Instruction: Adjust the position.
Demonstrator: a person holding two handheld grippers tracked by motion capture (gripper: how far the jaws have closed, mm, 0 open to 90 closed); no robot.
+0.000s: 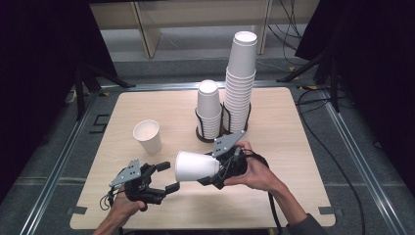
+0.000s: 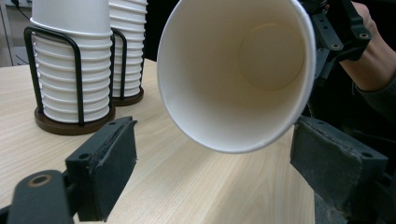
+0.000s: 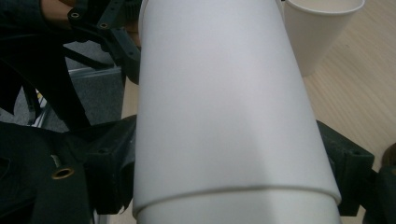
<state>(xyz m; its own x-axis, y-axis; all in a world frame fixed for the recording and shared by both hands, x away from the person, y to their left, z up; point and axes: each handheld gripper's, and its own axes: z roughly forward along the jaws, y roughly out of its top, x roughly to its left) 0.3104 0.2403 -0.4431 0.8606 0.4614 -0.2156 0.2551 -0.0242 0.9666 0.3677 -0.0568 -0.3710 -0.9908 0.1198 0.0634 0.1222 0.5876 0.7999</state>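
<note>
High view, starting at the left: the left tongs (image 1: 167, 177) hover low over the near edge of the counter (image 1: 293, 161), spread apart with nothing between them, pointing right at the mouth of the paper cup (image 1: 193, 166); they look set to take its rim. Just behind them a loose cup (image 1: 148, 136) stands upright on its base, mouth up, apart from everything else; probably it was parked there so it stays out of the way yet within reach. Next comes the paper cup, lying sideways in the air above the front middle of the counter, mouth to the left and base to the right; it seems turned that way so the open end faces the empty tongs. In the left gripper view its hollow inside (image 2: 224, 93) sits between the two pads (image 2: 109, 158) without touching either. The right tongs (image 1: 211, 169) are clamped on the cup near its base; in the right gripper view the pads (image 3: 112, 163) press on both flanks of its wall (image 3: 224, 116), a grip that leaves the rim free. Behind, a short stack (image 1: 209, 110) and a tall stack (image 1: 241, 83) stand mouth down in black wire holders (image 1: 200, 133), whose loops probably keep them from toppling.
</note>
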